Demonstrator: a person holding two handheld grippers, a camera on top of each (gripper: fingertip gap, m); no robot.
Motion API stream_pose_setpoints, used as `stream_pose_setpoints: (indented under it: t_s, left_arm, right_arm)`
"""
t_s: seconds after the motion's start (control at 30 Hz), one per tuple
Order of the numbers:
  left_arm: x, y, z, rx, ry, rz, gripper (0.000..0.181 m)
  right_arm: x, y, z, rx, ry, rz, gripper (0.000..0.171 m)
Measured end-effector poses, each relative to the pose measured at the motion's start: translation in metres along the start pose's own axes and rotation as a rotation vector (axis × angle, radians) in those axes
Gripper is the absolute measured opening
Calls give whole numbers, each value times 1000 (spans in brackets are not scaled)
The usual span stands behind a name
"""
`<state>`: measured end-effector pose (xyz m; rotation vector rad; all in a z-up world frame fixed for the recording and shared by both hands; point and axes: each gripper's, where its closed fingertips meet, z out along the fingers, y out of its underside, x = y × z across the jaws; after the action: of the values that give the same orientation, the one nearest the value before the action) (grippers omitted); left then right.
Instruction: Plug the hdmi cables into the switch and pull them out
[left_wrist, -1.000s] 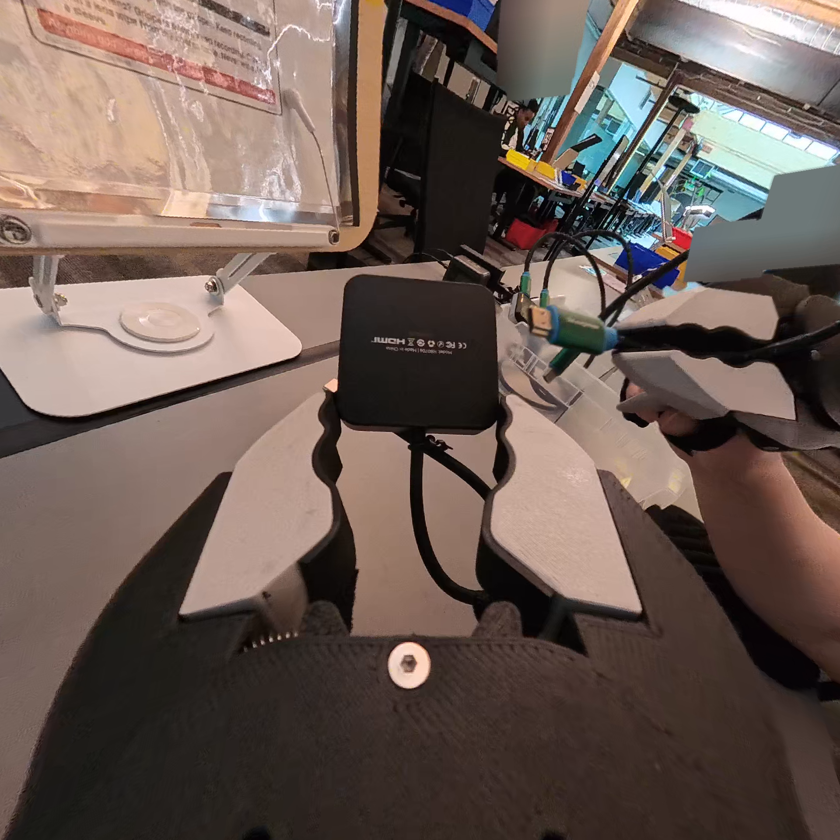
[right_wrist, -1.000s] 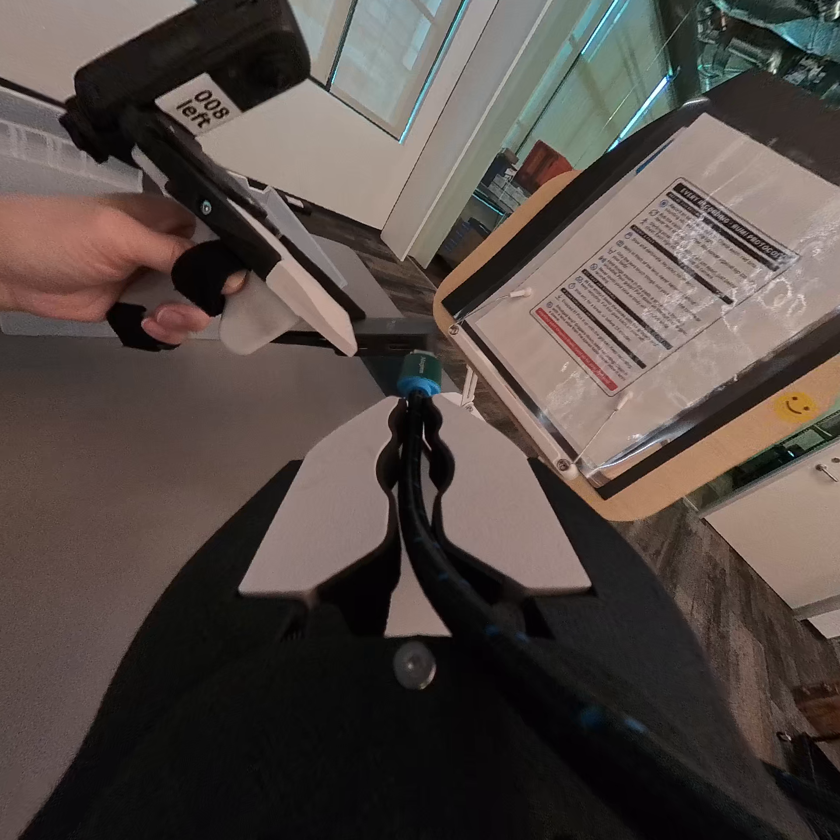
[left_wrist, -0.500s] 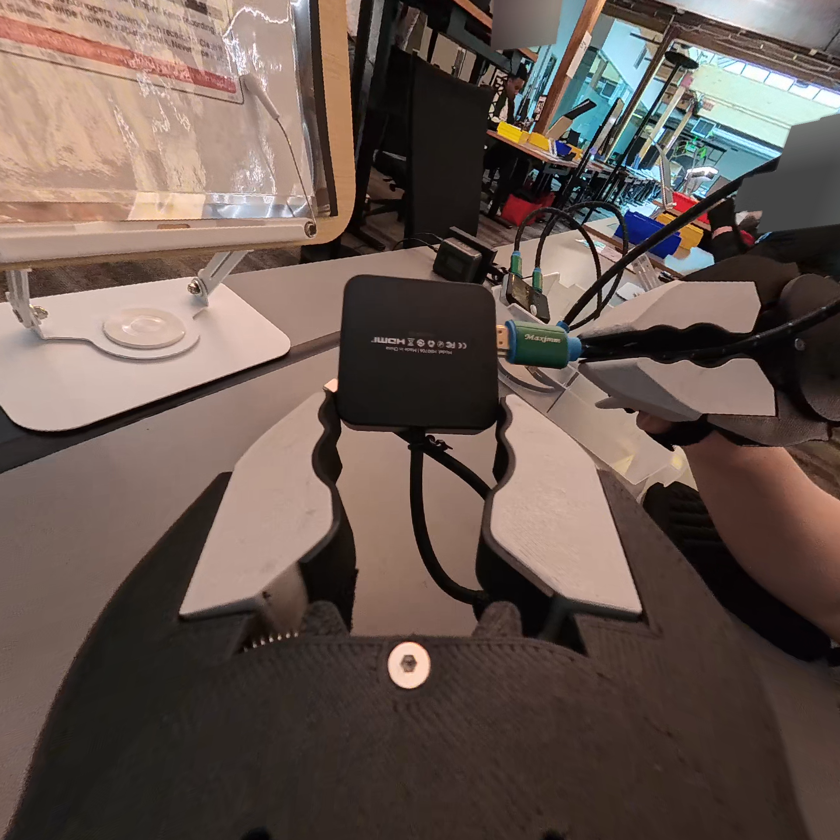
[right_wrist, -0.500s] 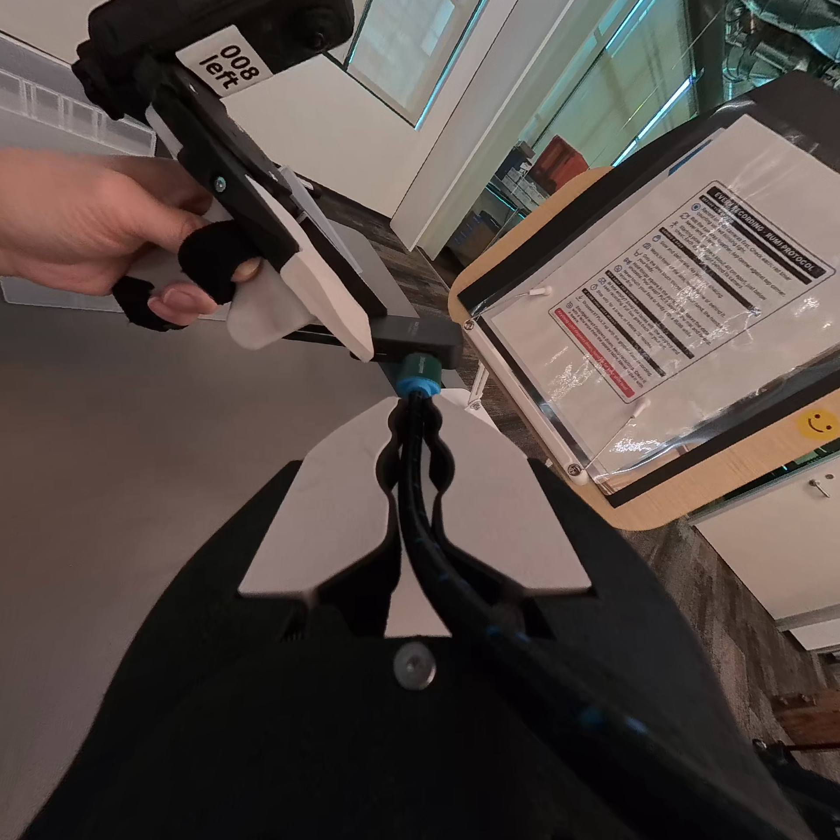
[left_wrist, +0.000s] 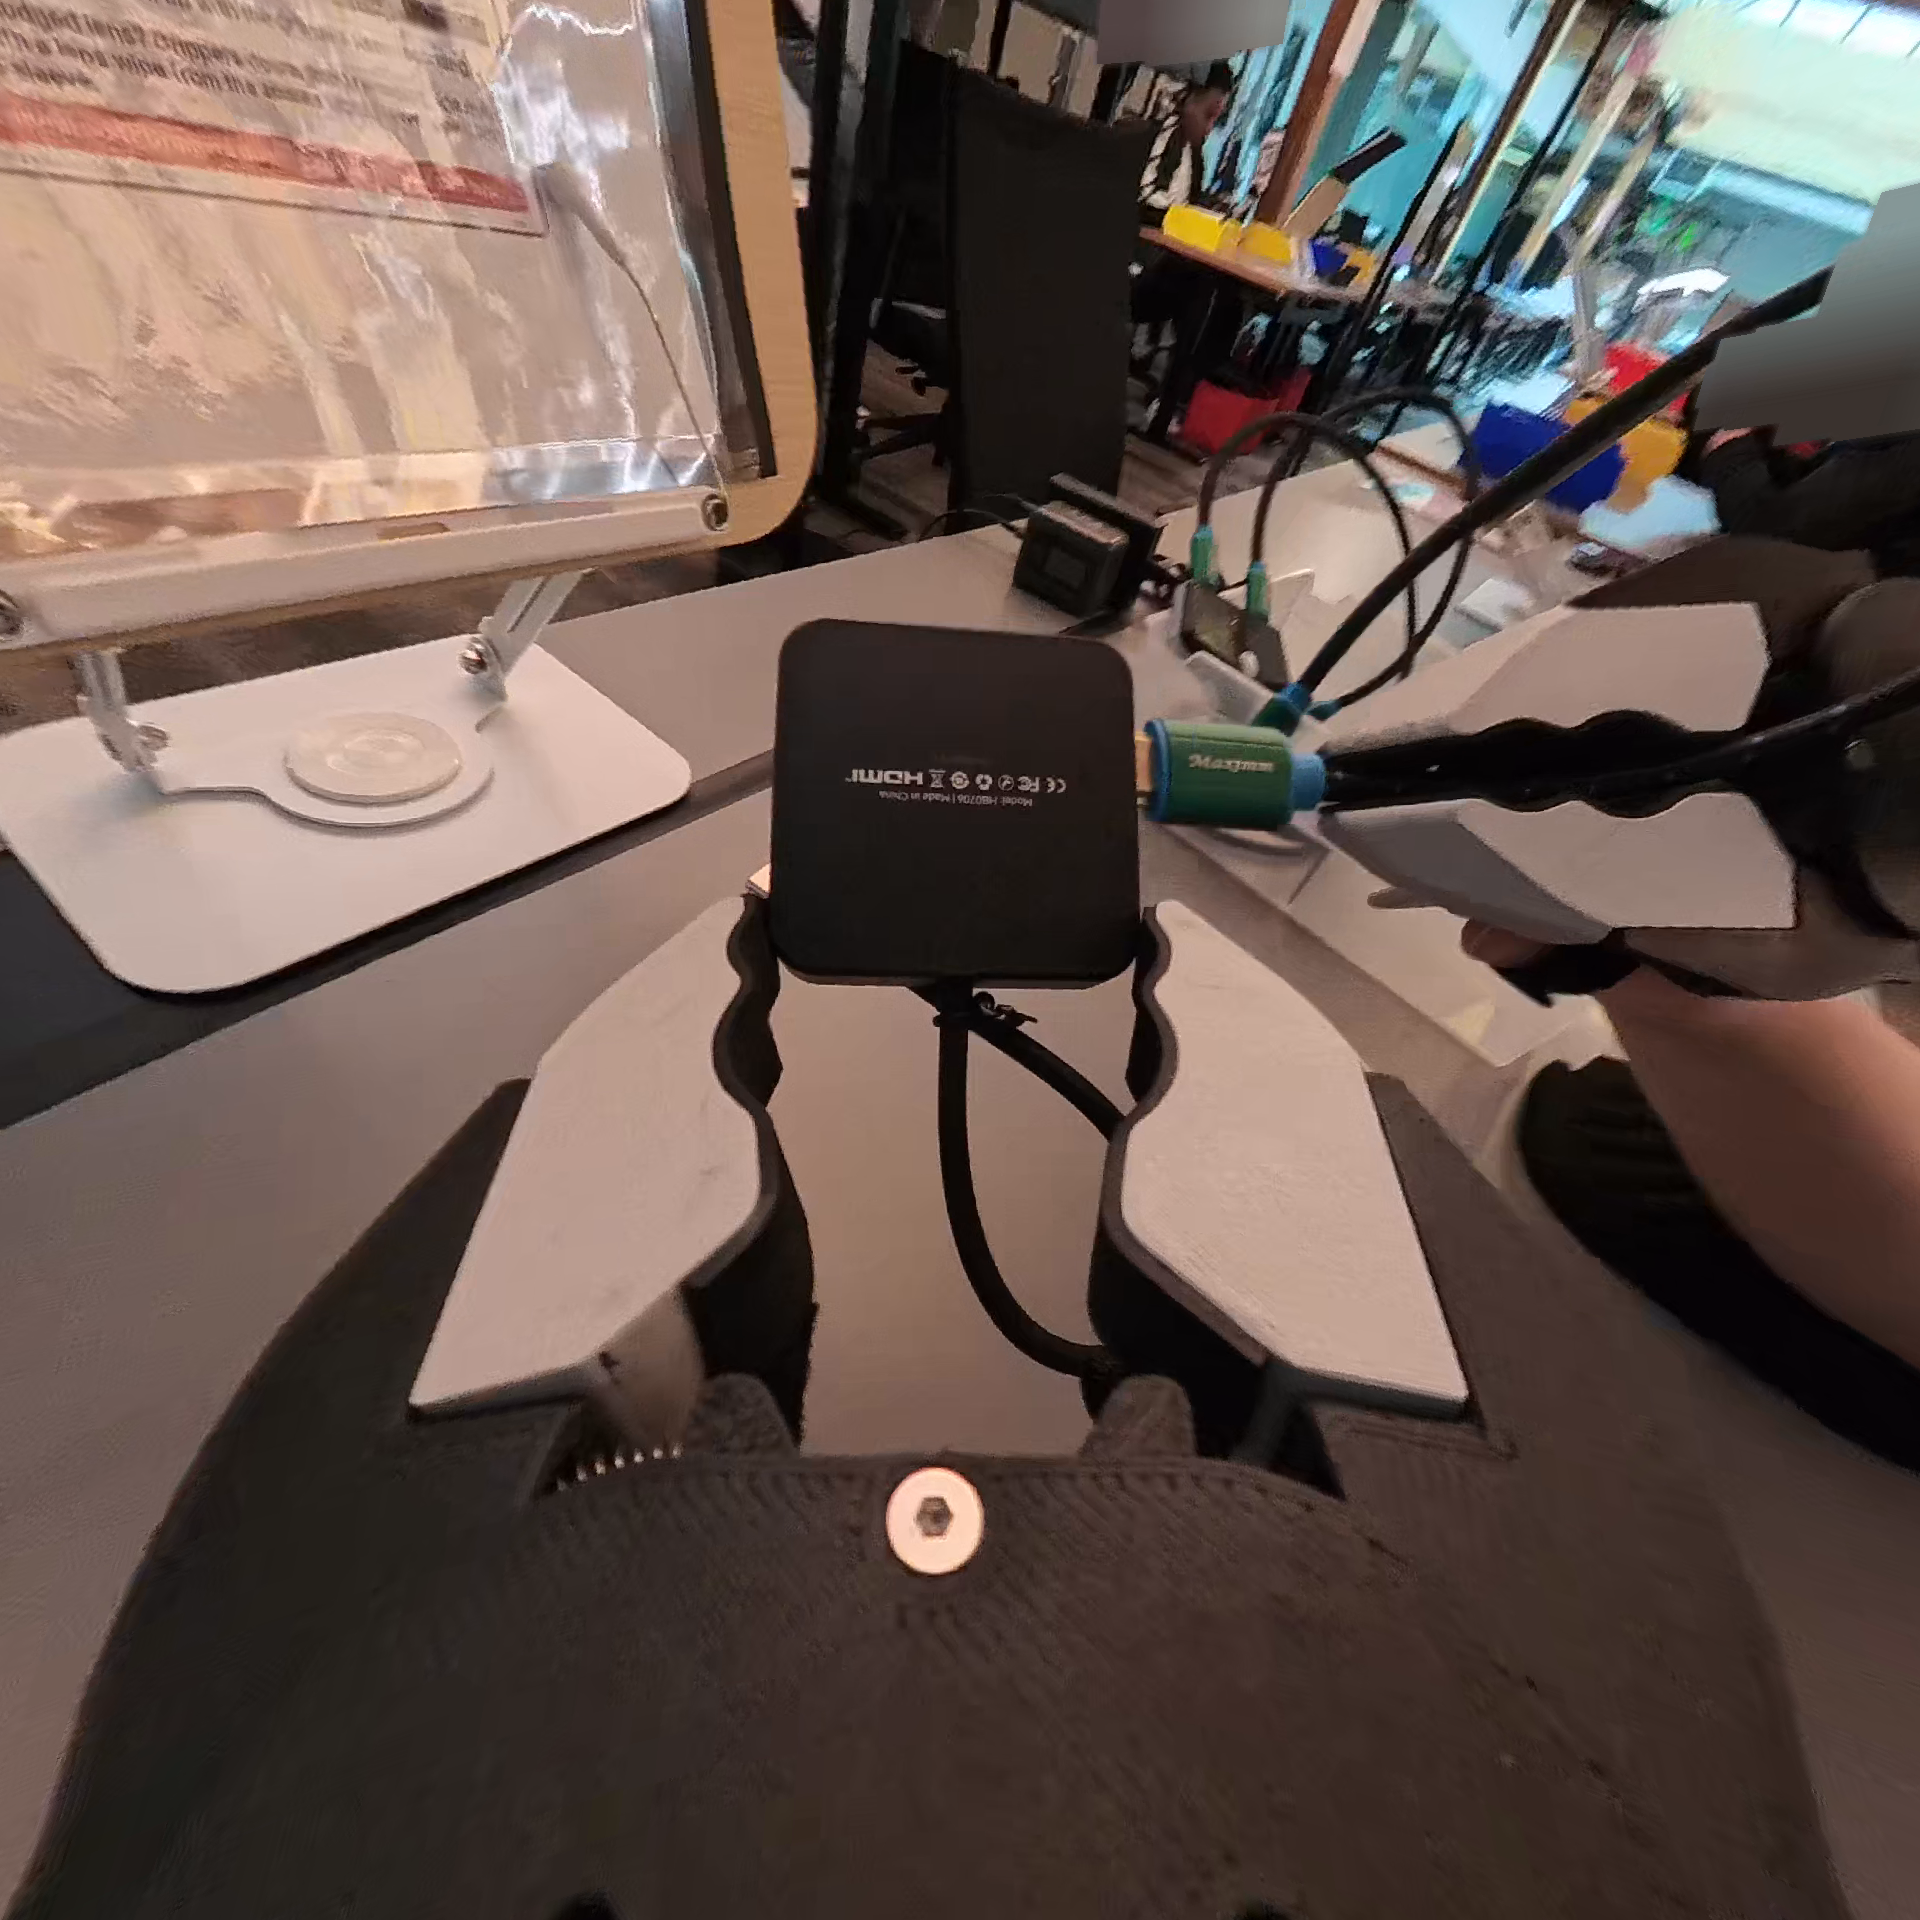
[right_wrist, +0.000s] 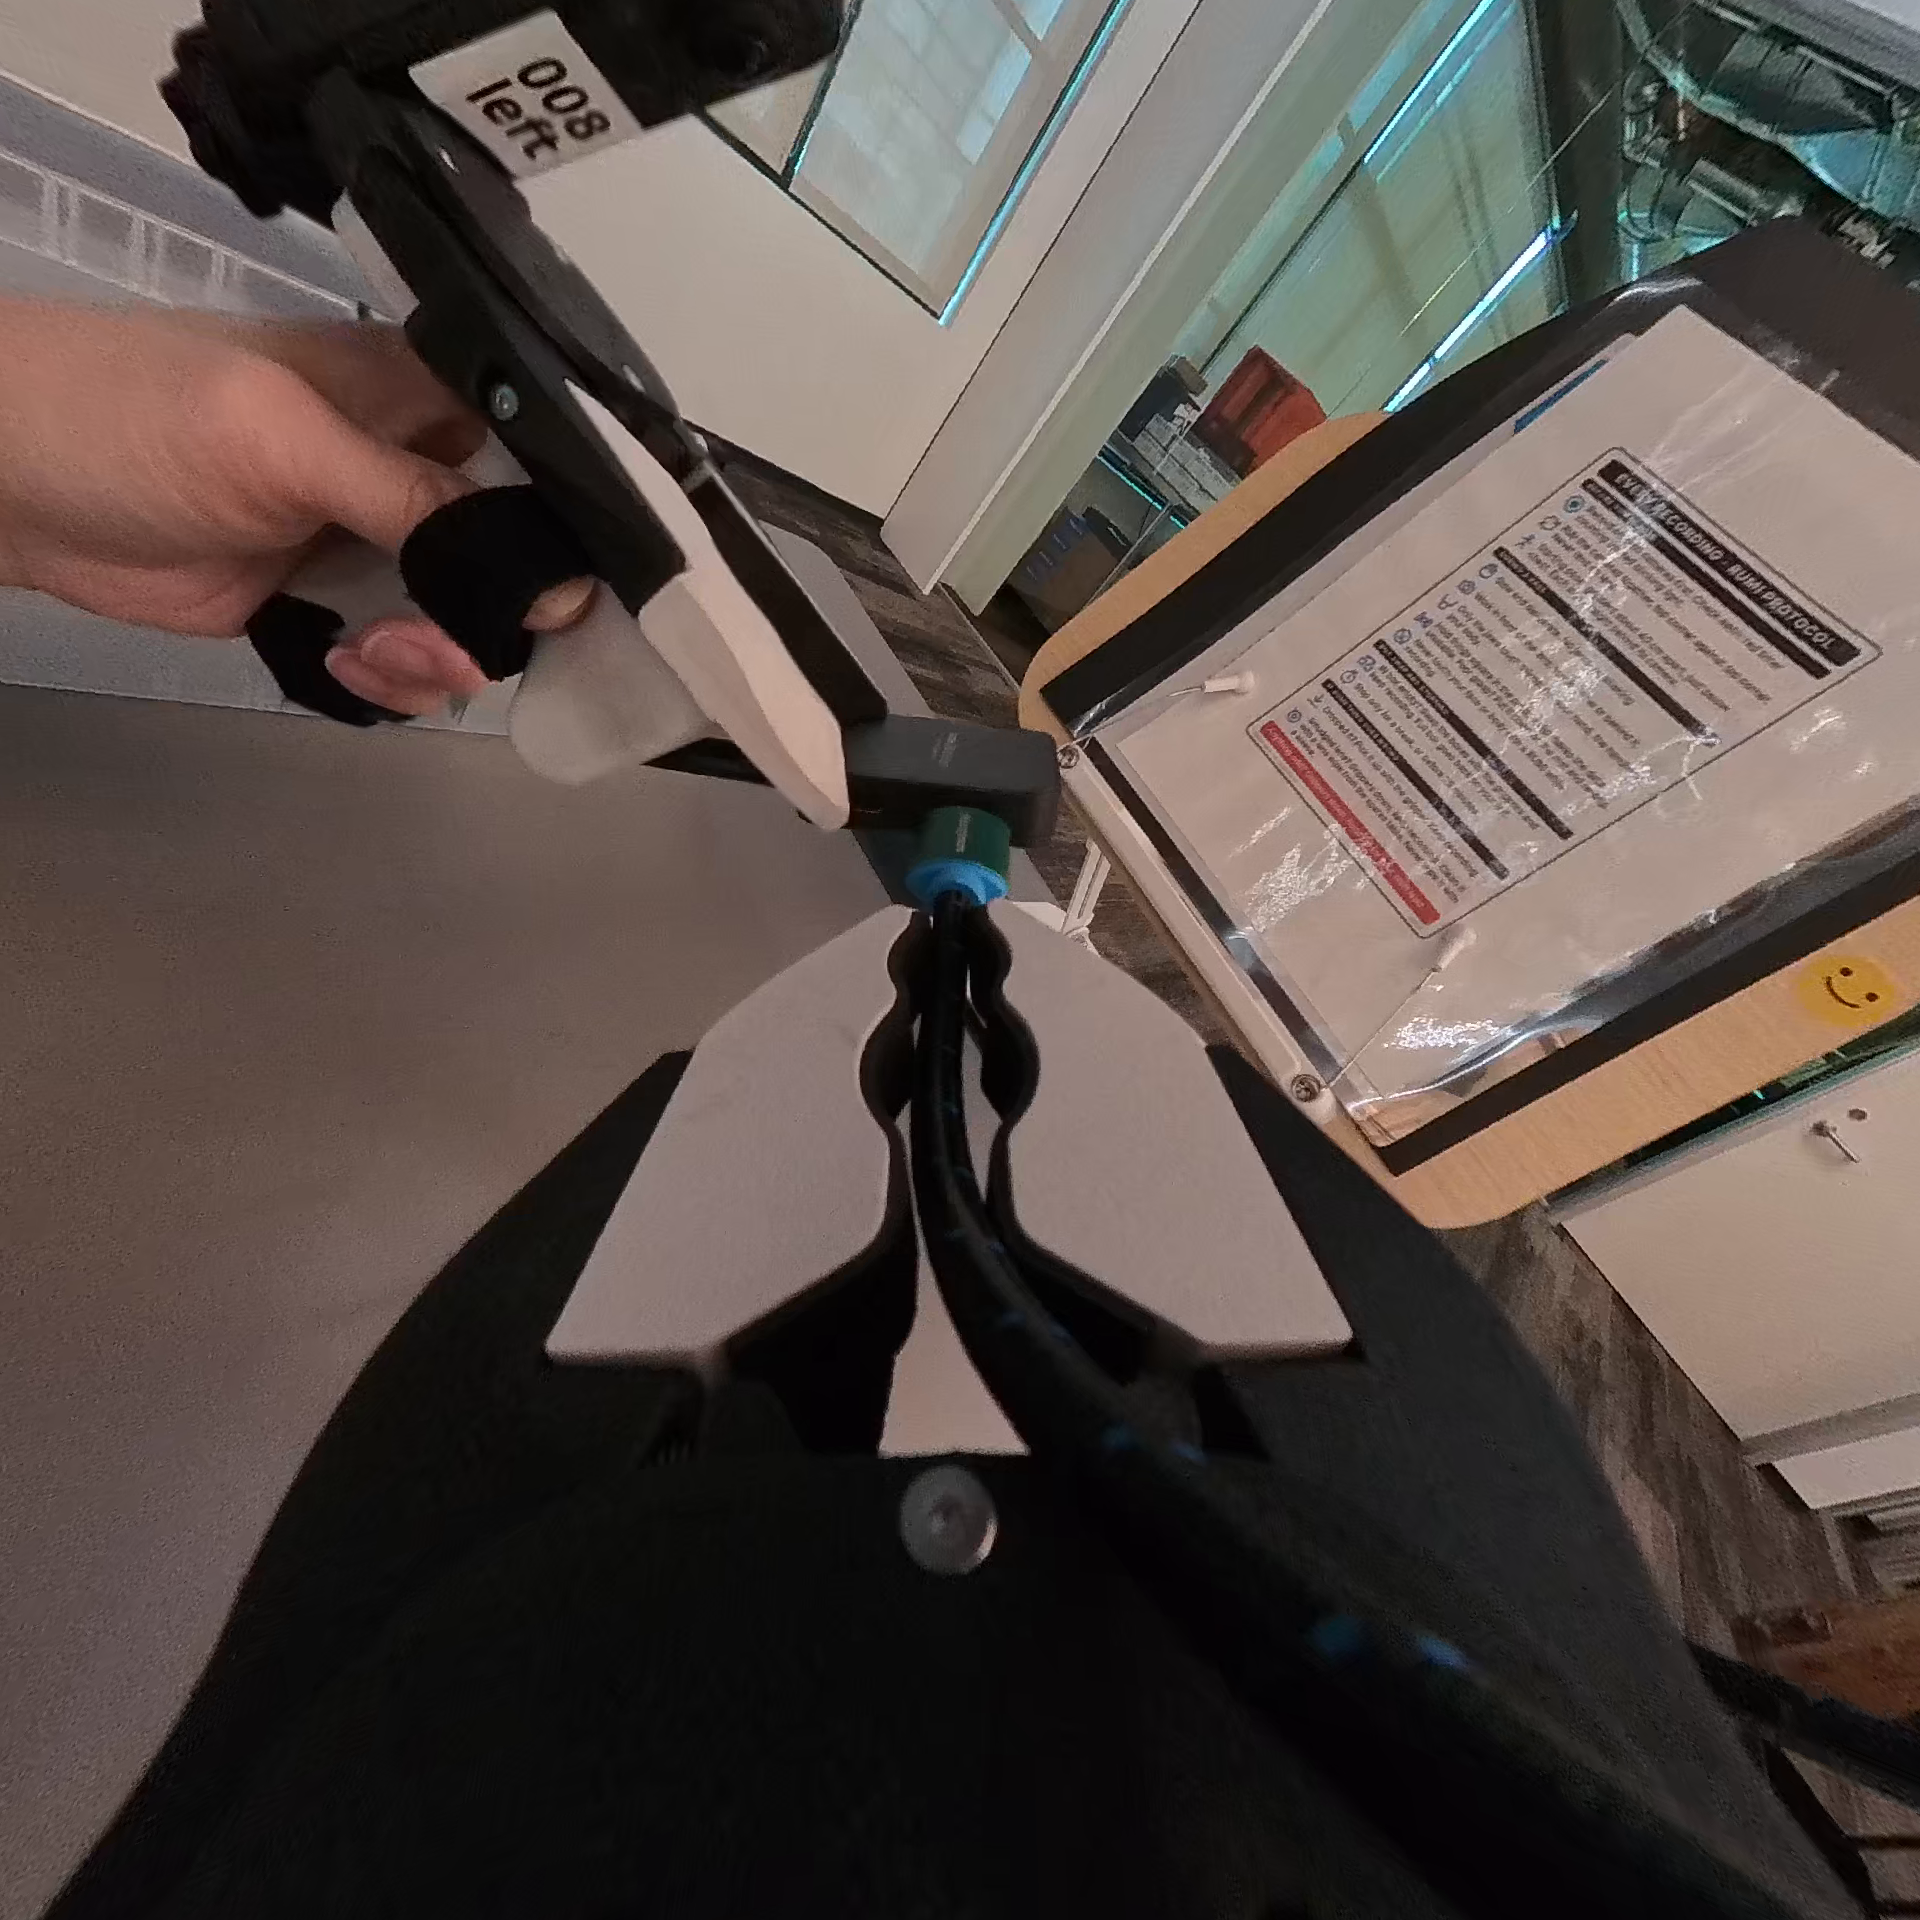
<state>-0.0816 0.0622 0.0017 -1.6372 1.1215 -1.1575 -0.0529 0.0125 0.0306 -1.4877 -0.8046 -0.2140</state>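
Observation:
My left gripper (left_wrist: 951, 925) is shut on the near end of a black square HDMI switch (left_wrist: 951, 795) and holds it above the grey table; its short black lead (left_wrist: 971, 1174) hangs between the fingers. My right gripper (right_wrist: 948, 940) is shut on a black HDMI cable (right_wrist: 940, 1122) just behind its green and blue plug (right_wrist: 961, 840). In the left wrist view the plug (left_wrist: 1226, 774) meets the switch's right side with its gold tip still showing. The switch shows edge-on in the right wrist view (right_wrist: 951, 769), held by the left gripper (right_wrist: 831, 774).
A laminated sheet on a wooden board with a white stand (left_wrist: 343, 769) is at the left. A second small switch with green-plugged cables (left_wrist: 1226, 613) and a black box (left_wrist: 1075, 551) sit on the table (left_wrist: 208, 1143) beyond. A person's forearm (left_wrist: 1745, 1153) is at the right.
My right gripper has carried the green plug leftward from open air to the switch's right side, where its tip now enters the port. My left gripper has kept hold of the switch.

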Motion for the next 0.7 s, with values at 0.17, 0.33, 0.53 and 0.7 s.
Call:
stream_pose_setpoints:
  t_s: [0.17, 0.33, 0.53, 0.7]
  left_arm:
    - [1, -3, -3, -4, -44, 57, 67]
    - [5, -4, -5, -8, -45, 105, 67]
    - [7, -9, -9, -7, -77, 153, 67]
    - [10, -5, -9, -57, -113, 229, 60]
  right_arm:
    - [-1, -2, 0, 37, 14, 18, 8]
    - [-1, -5, -3, 65, 13, 31, 8]
    - [0, -8, -4, 95, 23, 46, 7]
    - [7, -7, -7, 98, 59, 43, 7]
